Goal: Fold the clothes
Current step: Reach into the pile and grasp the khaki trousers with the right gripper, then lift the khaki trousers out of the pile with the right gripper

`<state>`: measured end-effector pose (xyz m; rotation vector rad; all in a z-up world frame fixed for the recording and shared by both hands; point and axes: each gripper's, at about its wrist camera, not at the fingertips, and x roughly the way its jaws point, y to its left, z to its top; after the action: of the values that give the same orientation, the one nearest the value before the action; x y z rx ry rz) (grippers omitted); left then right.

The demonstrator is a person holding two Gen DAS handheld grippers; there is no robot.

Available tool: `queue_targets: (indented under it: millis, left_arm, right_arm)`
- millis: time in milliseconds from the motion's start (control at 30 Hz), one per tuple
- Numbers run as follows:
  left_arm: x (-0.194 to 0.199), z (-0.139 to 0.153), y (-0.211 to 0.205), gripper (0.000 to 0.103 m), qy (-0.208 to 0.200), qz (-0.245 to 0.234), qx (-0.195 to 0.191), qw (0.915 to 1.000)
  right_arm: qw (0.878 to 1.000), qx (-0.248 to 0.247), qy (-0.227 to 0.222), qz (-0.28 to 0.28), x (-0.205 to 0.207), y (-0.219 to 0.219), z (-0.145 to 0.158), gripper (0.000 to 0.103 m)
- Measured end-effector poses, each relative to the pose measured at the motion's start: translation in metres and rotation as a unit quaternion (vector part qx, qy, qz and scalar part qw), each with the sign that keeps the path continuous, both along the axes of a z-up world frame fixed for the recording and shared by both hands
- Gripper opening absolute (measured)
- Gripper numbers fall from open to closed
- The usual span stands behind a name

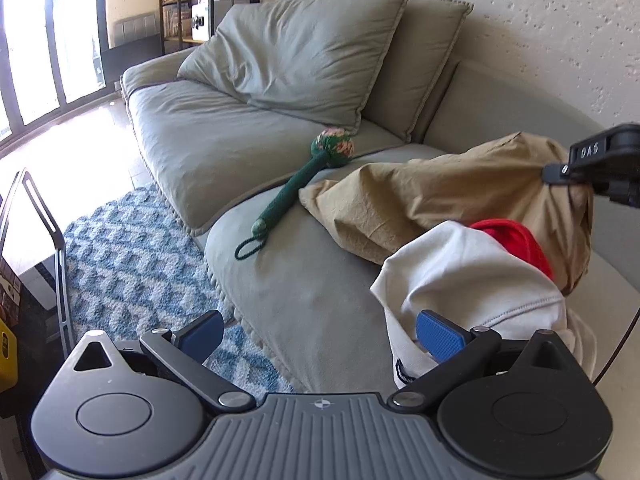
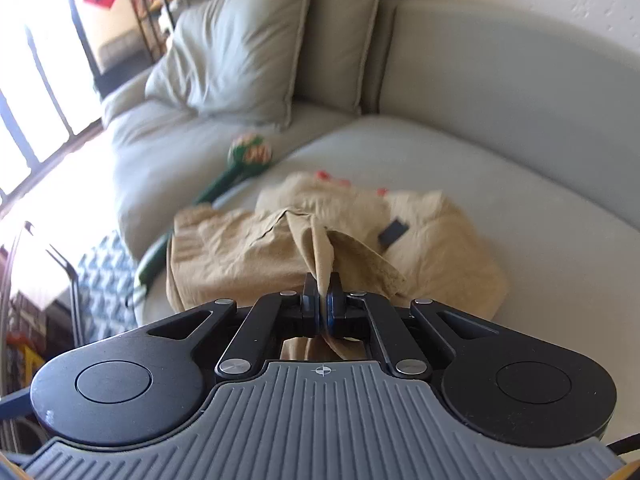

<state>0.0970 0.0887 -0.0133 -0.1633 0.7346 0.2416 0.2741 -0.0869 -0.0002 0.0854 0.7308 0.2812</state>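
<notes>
Right wrist view: the right gripper (image 2: 322, 294) is clenched on a bunched fold of the tan garment (image 2: 240, 252), which lies crumpled on the sofa seat (image 2: 500, 184). Left wrist view: the left gripper (image 1: 320, 330) is held wide apart, nothing between the pads; a white garment (image 1: 472, 280) with red cloth (image 1: 516, 240) lies just beside it. The tan fabric is judged light, soft and limp; sagging is expected. A second hold at a hem or corner is advised, so it can be spread flat.
</notes>
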Motion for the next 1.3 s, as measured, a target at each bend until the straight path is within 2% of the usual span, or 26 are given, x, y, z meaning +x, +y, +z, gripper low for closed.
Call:
queue_targets:
  millis: [100, 200, 300, 400, 467, 567, 700, 767, 833, 867, 967, 1033, 1067, 1100, 1167, 1233, 1300]
  left_arm:
    - [-0.01, 0.025, -0.008, 0.102, -0.05, -0.007, -0.005, 0.9987]
    - [-0.021, 0.046, -0.018, 0.102, -0.088, -0.019, -0.01, 0.9959]
    - [-0.031, 0.06, -0.031, 0.102, -0.106, -0.04, -0.022, 0.9933]
    - [-0.043, 0.068, -0.045, 0.102, -0.116, -0.067, -0.037, 0.9904]
    - [-0.05, 0.072, -0.057, 0.102, -0.119, -0.09, -0.043, 0.9879]
    - [-0.057, 0.071, -0.081, 0.102, -0.112, -0.134, -0.057, 0.983]
    - [-0.066, 0.06, -0.122, 0.102, -0.08, -0.212, -0.08, 0.9708]
    - [-0.07, 0.054, -0.145, 0.102, -0.062, -0.244, -0.085, 0.9641]
    - [-0.07, 0.053, -0.164, 0.102, -0.056, -0.273, -0.098, 0.9555]
    - [-0.071, 0.055, -0.172, 0.102, -0.059, -0.285, -0.105, 0.9509]
    - [-0.074, 0.063, -0.194, 0.102, -0.074, -0.316, -0.122, 0.938]
    - [-0.076, 0.067, -0.202, 0.102, -0.083, -0.32, -0.132, 0.9344]
    - [-0.075, 0.067, -0.204, 0.102, -0.085, -0.32, -0.136, 0.9339]
    - [-0.073, 0.068, -0.205, 0.102, -0.086, -0.319, -0.141, 0.9334]
    - [-0.07, 0.065, -0.201, 0.102, -0.083, -0.311, -0.143, 0.9358]
    - [-0.068, 0.06, -0.189, 0.102, -0.08, -0.295, -0.135, 0.9425]
    - [-0.069, 0.055, -0.172, 0.102, -0.073, -0.272, -0.117, 0.9523]
  right_arm:
    - [0.991, 0.038, -0.11, -0.063, -0.026, -0.024, 0.063, 0.003]
    - [0.969, 0.09, -0.207, -0.104, -0.06, -0.053, 0.122, 0.003]
    - [0.945, 0.097, -0.283, -0.131, -0.106, -0.076, 0.172, 0.003]
    - [0.922, 0.108, -0.328, -0.173, -0.151, -0.106, 0.21, 0.003]
    - [0.911, 0.11, -0.344, -0.2, -0.18, -0.13, 0.228, 0.003]
    - [0.906, 0.096, -0.335, -0.241, -0.216, -0.165, 0.241, 0.003]
    - [0.906, 0.074, -0.281, -0.308, -0.249, -0.229, 0.227, 0.003]
    - [0.898, 0.081, -0.249, -0.355, -0.26, -0.275, 0.214, 0.003]
    - [0.878, 0.093, -0.225, -0.411, -0.278, -0.323, 0.205, 0.003]
    - [0.865, 0.088, -0.228, -0.437, -0.29, -0.338, 0.207, 0.003]
    - [0.825, 0.039, -0.275, -0.492, -0.324, -0.358, 0.237, 0.003]
    - [0.809, -0.011, -0.312, -0.499, -0.344, -0.36, 0.268, 0.003]
    - [0.808, -0.032, -0.321, -0.494, -0.346, -0.356, 0.282, 0.003]
    - [0.812, -0.051, -0.324, -0.483, -0.342, -0.348, 0.294, 0.003]
    - [0.828, -0.076, -0.316, -0.458, -0.329, -0.328, 0.307, 0.003]
    - [0.847, -0.098, -0.301, -0.428, -0.312, -0.301, 0.299, 0.003]
    - [0.866, -0.093, -0.288, -0.398, -0.29, -0.278, 0.276, 0.003]
